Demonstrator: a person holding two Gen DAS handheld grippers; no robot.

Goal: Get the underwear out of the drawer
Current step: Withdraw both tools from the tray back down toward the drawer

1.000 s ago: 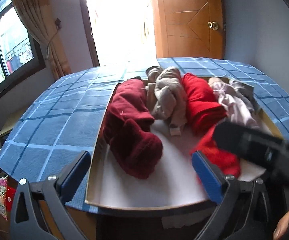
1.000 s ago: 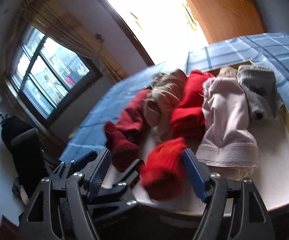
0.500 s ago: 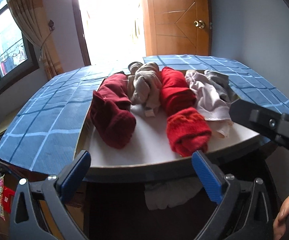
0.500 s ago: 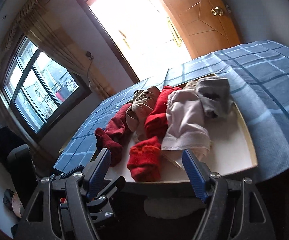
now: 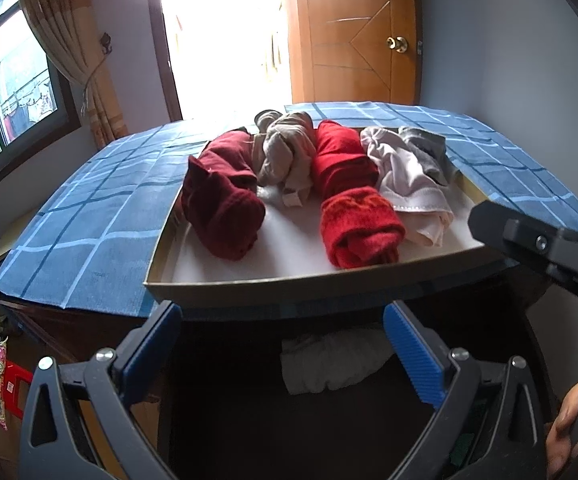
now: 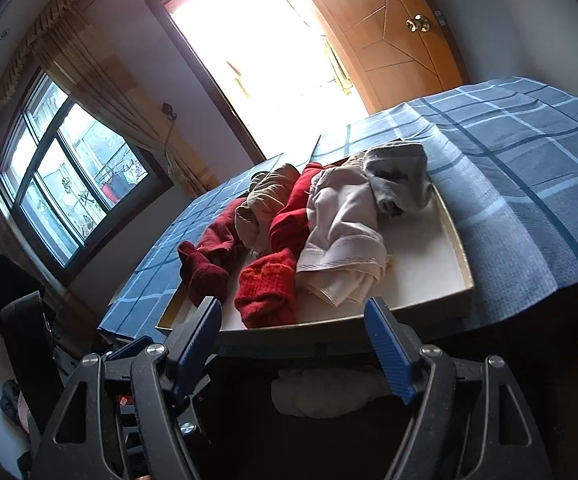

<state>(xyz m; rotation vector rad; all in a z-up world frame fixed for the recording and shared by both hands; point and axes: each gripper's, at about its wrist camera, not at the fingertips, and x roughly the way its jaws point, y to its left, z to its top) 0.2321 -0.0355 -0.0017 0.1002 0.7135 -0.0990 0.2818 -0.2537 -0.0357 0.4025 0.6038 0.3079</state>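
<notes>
Before the drawer, both empty hand-held grippers wide, angled downward.

A worktop draped in a blue checked cloth carries a shallow open tray with a white floor and pale walls; the tray sits on the cloth at the near edge, its front wall flush with the drop; inside lie rolled garments in a row: a dark red roll, a beige bundle, a bright red roll, a pale pink piece and a grey piece at the far right corner.
</notes>
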